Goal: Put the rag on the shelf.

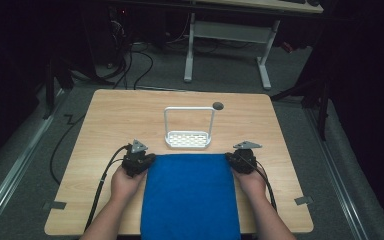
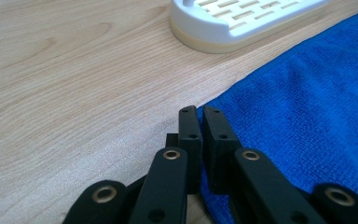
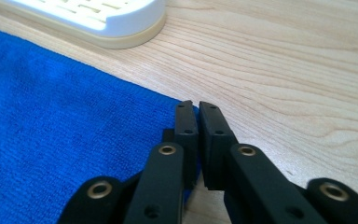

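The blue towel (image 1: 189,192) lies flat on the surface (image 1: 105,125), at 6 o'clock from centre, its near end hanging over the near edge. The left tongs (image 1: 145,161) are clamped on the towel's far left corner, at 9 o'clock from the towel's far edge. The right tongs (image 1: 231,161) are clamped on the far right corner, at 3 o'clock. The white rack (image 1: 188,139) stands at 12 o'clock from the towel, just beyond it.
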